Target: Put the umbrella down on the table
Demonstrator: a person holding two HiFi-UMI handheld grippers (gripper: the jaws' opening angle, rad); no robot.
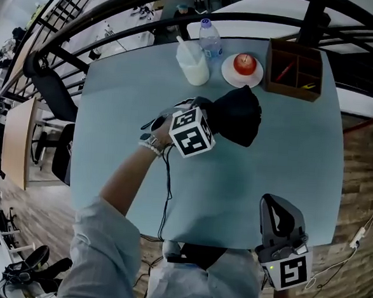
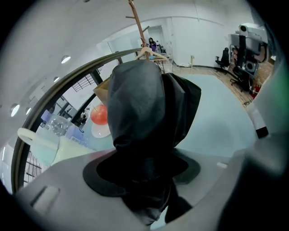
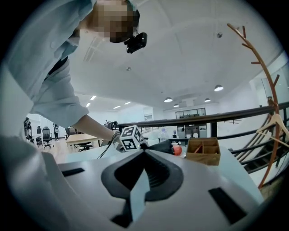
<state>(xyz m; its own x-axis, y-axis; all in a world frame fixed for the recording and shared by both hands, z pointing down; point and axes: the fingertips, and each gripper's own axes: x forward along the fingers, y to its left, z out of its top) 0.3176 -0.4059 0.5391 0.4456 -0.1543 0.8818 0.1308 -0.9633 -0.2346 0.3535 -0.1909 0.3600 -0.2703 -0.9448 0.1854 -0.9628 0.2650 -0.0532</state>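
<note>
Folded black umbrella point(image 1: 240, 114), a crumpled fabric bundle, gripped in left gripper point(image 1: 208, 118) fingers over mid desk point(image 1: 235, 187), 6 o'clock of apple plate point(image 1: 242, 76). Right gripper point(image 1: 275, 205) fingers closed, empty, at desk's 5 o'clock edge.

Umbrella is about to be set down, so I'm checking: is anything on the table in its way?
Nothing visible. The umbrella is over bare table; the apple on its plate and the cup stand just beyond it.
</note>
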